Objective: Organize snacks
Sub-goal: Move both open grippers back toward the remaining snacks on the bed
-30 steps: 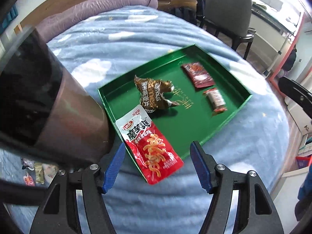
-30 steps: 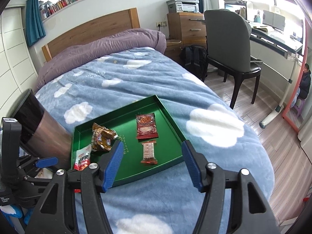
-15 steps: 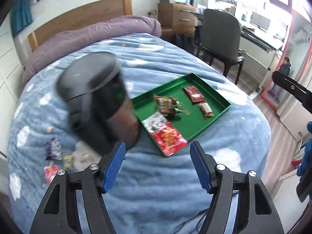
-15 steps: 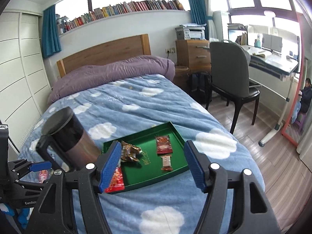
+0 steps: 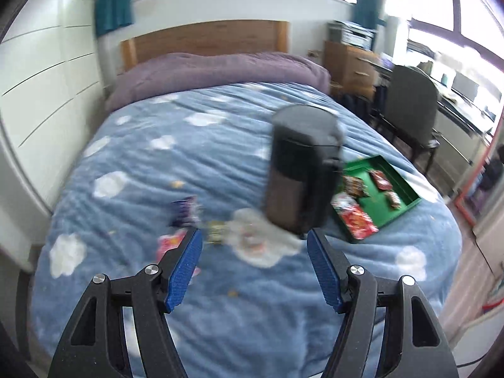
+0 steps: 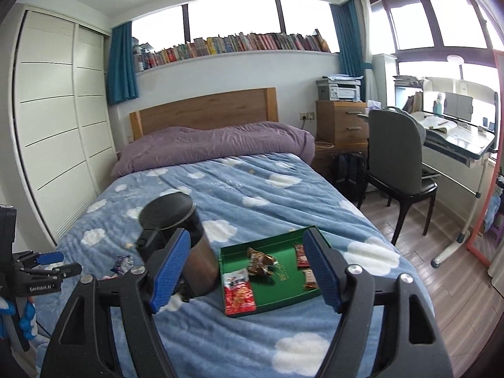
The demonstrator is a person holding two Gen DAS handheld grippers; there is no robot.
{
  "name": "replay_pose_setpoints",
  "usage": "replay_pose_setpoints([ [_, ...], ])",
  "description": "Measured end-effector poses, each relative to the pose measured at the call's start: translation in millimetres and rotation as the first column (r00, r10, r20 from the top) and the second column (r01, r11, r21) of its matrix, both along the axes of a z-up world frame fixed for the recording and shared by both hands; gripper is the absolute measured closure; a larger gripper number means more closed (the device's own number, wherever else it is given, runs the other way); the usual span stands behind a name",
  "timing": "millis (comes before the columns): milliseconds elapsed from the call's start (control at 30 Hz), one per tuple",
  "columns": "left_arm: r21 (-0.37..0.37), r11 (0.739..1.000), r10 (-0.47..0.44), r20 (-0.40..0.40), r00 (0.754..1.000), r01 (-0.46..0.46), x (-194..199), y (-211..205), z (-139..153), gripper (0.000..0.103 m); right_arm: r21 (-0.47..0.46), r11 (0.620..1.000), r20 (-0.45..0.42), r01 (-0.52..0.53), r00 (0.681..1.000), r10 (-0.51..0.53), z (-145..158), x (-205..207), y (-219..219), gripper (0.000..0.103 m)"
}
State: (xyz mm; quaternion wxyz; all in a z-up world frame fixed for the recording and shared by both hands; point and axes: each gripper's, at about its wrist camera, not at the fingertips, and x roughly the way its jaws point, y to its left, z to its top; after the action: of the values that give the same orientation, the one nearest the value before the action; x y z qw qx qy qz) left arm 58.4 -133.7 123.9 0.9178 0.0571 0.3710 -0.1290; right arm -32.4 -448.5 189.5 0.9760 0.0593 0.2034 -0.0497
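A green tray point(image 6: 277, 302) lies on the blue cloud-print bed and holds a red snack packet point(image 6: 238, 294) over its near-left rim, a crumpled brown wrapper point(image 6: 260, 262) and two small red packets point(image 6: 301, 255). The tray shows at right in the left wrist view point(image 5: 404, 186). Loose snacks point(image 5: 184, 212) lie on the bed left of a dark brown tumbler point(image 5: 302, 170). My left gripper point(image 5: 254, 267) is open and empty above the bed near these snacks. My right gripper point(image 6: 244, 271) is open and empty, high above the tray.
The tumbler point(image 6: 176, 239) stands on the bed left of the tray. A purple duvet point(image 6: 214, 145) lies at the headboard. A grey chair point(image 6: 400, 163), a desk and a wooden drawer unit stand right of the bed. White wardrobes line the left wall.
Both grippers have pulled up and back from the tray. The left view has swung left, bringing the loose snacks and tumbler to the centre. Both stay open and empty.
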Motion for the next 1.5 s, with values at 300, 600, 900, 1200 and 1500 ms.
replay_pose_setpoints([
  [300, 0.028, 0.991, 0.128, 0.046, 0.991, -0.130, -29, 94, -5, 0.037, -0.036, 0.993, 0.016, -0.110, 0.994, 0.111, 10, -10, 64, 0.000],
  [600, 0.017, 0.978, 0.208, 0.030, 0.978, -0.209, -45, 156, -29, 0.036, -0.071, 0.979, 0.016, -0.189, 0.981, 0.191, 12, -6, 123, 0.000],
  [900, 0.025, 0.972, 0.234, -0.028, 0.972, -0.234, -33, 186, -72, 0.036, -0.013, 0.970, -0.118, -0.242, 0.964, 0.239, -49, 25, 167, 0.000],
  [1200, 0.035, 0.965, 0.261, -0.121, 0.958, -0.258, -9, 196, -111, 0.036, 0.032, 0.947, -0.282, -0.319, 0.906, 0.315, -120, 67, 207, 0.000],
  [1500, 0.062, 0.963, 0.269, -0.189, 0.944, -0.262, 12, 192, -140, 0.036, 0.078, 0.937, -0.365, -0.341, 0.865, 0.345, -166, 111, 214, 0.000],
])
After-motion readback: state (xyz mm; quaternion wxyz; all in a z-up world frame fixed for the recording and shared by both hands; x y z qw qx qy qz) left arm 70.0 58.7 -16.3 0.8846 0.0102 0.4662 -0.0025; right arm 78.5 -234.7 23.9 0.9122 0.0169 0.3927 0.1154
